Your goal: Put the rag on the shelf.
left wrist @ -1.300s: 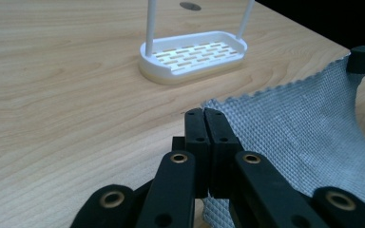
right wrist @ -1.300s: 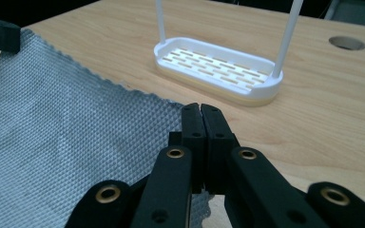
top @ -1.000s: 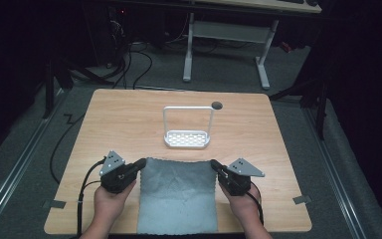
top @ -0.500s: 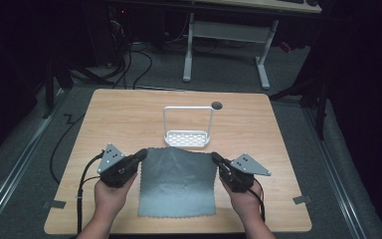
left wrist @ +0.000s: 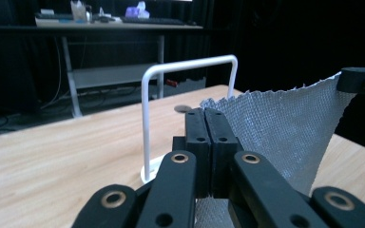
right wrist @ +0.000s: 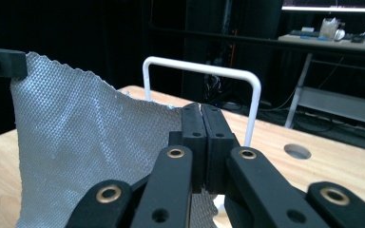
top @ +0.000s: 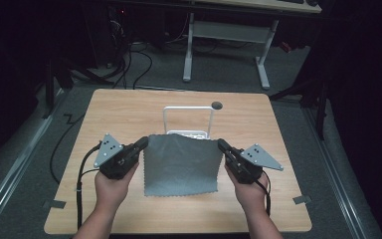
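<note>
A grey woven cloth hangs between my two grippers, its far edge raised and its near edge resting on the wooden table. My left gripper is shut on the cloth's far left corner, and my right gripper is shut on the far right corner. Just behind the raised edge stands a white wire rack with an upright hoop. In the left gripper view the shut jaws pinch the cloth in front of the hoop. In the right gripper view the cloth stretches left from the jaws.
A round hole sits in the table beyond the rack. Bare table lies left and right of the rack. A white desk frame and cables stand on the floor behind the table. Both grippers trail black cables off the near edge.
The cloth lay flat on the table; both grippers have lifted its far edge and carried it forward, so it now stands right in front of the rack.
</note>
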{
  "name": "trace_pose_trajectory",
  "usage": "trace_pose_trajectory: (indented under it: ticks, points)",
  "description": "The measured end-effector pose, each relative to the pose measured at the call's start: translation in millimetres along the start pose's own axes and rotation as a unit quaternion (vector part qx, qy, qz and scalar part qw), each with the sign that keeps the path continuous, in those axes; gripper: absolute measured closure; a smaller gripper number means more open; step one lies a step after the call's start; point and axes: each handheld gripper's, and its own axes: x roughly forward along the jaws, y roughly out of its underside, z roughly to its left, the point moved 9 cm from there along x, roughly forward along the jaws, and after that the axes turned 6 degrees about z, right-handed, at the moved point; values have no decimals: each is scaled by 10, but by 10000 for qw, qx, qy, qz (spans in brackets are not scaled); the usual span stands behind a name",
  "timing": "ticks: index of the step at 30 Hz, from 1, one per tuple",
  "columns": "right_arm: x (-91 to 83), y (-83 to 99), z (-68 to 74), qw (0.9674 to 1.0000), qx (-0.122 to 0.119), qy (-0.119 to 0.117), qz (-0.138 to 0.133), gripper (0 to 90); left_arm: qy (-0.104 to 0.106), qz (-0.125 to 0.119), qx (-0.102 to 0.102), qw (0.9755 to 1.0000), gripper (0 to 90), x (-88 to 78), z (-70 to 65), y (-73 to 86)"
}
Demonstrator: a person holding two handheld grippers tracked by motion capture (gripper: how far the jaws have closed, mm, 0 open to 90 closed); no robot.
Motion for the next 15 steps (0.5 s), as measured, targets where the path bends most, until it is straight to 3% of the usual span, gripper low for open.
trace_pose_trajectory:
  ticks: [15]
  points:
    - [-59,-320,-124,9994,-13,119,-324,900,-120,-323,127,9993,899,56,65,-285]
